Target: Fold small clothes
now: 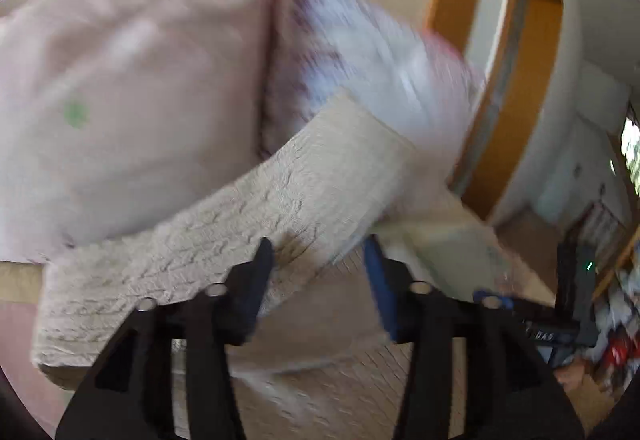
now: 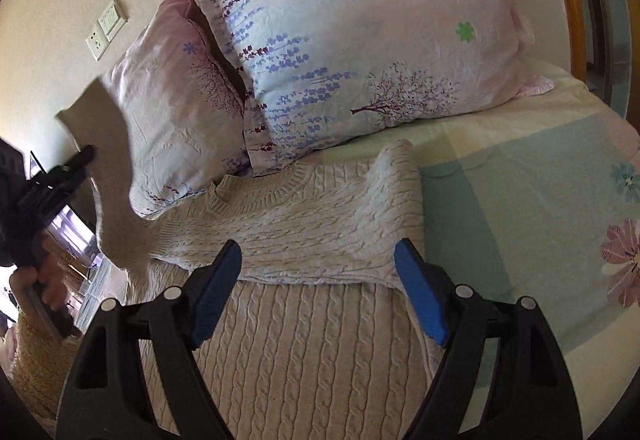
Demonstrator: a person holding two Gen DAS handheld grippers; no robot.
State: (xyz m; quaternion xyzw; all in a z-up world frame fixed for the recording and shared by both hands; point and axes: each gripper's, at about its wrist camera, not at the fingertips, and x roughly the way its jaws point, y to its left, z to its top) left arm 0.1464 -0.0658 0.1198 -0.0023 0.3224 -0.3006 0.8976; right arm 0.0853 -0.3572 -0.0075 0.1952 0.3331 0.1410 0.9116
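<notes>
A cream cable-knit sweater (image 2: 304, 320) lies flat on the bed, its right sleeve (image 2: 400, 199) folded over the chest. My left gripper (image 1: 320, 252) is shut on the left sleeve (image 1: 248, 224) near its cuff and holds it lifted off the bed; it shows at the left of the right wrist view (image 2: 86, 153), with the sleeve (image 2: 116, 191) hanging down from it. My right gripper (image 2: 318, 264) is open and empty, just above the sweater's body below the folded sleeve.
Two floral pillows (image 2: 360, 39) (image 2: 176, 111) lie at the head of the bed against the beige wall. A pastel flowered sheet (image 2: 540, 207) covers the bed to the right. A wooden frame (image 1: 512, 111) borders the bed.
</notes>
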